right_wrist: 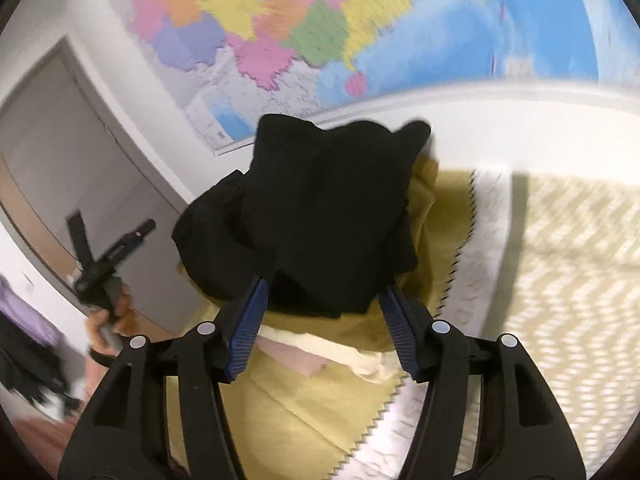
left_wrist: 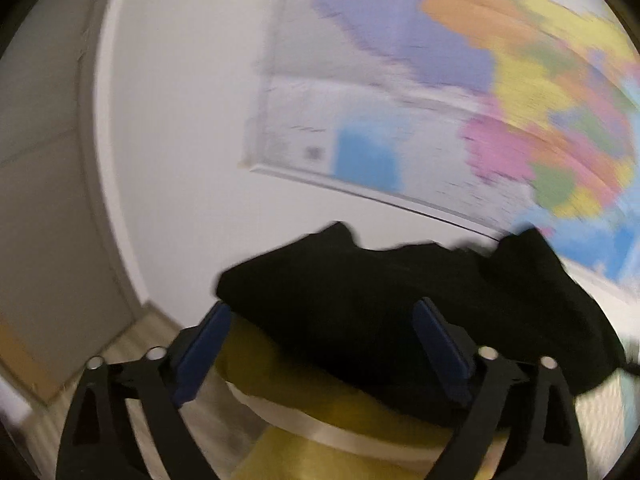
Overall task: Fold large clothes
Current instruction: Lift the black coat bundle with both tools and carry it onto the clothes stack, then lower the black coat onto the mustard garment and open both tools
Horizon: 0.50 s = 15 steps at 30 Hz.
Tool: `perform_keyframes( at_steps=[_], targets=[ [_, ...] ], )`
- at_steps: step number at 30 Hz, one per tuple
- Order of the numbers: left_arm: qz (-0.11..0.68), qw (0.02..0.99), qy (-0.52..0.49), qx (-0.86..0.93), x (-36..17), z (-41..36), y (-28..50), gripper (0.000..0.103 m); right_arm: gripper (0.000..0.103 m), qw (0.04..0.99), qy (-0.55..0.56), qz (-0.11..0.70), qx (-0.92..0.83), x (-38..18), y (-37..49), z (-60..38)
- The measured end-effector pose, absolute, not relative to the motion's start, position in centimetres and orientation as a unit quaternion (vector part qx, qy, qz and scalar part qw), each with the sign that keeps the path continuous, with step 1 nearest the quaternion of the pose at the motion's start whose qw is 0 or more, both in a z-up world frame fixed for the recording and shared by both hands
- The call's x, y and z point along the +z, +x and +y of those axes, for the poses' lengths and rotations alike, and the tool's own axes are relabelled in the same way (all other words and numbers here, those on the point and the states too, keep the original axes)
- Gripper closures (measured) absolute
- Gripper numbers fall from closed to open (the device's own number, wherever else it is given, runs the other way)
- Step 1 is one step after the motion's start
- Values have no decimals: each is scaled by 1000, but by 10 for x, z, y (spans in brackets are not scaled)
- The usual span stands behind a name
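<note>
A bunched black garment [left_wrist: 380, 304] lies on a yellow-green cover [left_wrist: 304, 412], right in front of my left gripper [left_wrist: 322, 344], whose blue-padded jaws stand wide apart with the cloth's near edge between them. In the right wrist view the same black garment [right_wrist: 320, 216] is heaped on the yellow cover [right_wrist: 296, 392]. My right gripper [right_wrist: 324, 320] is open, its blue pads on either side of the garment's near edge. The left gripper [right_wrist: 108, 256] shows at the left there, held in a hand; its jaws cannot be made out there.
A coloured wall map [left_wrist: 460, 92] hangs behind; it also shows in the right wrist view [right_wrist: 320, 28]. A grey door [right_wrist: 80, 168] is at the left. A white and beige patterned bed cover [right_wrist: 560, 300] spreads to the right.
</note>
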<state>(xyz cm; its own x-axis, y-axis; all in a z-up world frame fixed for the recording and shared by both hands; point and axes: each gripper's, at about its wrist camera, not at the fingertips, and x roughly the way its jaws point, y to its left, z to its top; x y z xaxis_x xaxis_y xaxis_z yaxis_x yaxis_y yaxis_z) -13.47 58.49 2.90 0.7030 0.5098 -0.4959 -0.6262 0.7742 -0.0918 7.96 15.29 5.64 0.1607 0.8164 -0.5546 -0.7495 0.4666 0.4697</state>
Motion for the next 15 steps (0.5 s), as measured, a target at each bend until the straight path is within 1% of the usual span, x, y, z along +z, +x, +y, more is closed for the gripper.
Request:
perform_keyframes(
  at_steps=[1, 3, 8, 11, 12, 15],
  targets=[
    [230, 918, -116, 302, 29, 573, -132, 7, 44, 767, 33, 378, 517, 61, 72, 150],
    [232, 928, -97, 276, 29, 546, -124, 7, 43, 781, 13, 352, 516, 69, 58, 150],
    [253, 935, -95, 231, 17, 505, -98, 7, 43, 788, -25, 304, 536, 83, 34, 166],
    [260, 933, -95, 231, 11, 495, -86, 7, 42, 792, -42, 299, 531, 81, 34, 176],
    [263, 932, -96, 230, 8, 492, -83, 7, 43, 790, -47, 303, 531, 78, 36, 181],
    [270, 929, -102, 230, 2, 484, -77, 7, 43, 791, -54, 318, 520, 64, 46, 193]
  ],
)
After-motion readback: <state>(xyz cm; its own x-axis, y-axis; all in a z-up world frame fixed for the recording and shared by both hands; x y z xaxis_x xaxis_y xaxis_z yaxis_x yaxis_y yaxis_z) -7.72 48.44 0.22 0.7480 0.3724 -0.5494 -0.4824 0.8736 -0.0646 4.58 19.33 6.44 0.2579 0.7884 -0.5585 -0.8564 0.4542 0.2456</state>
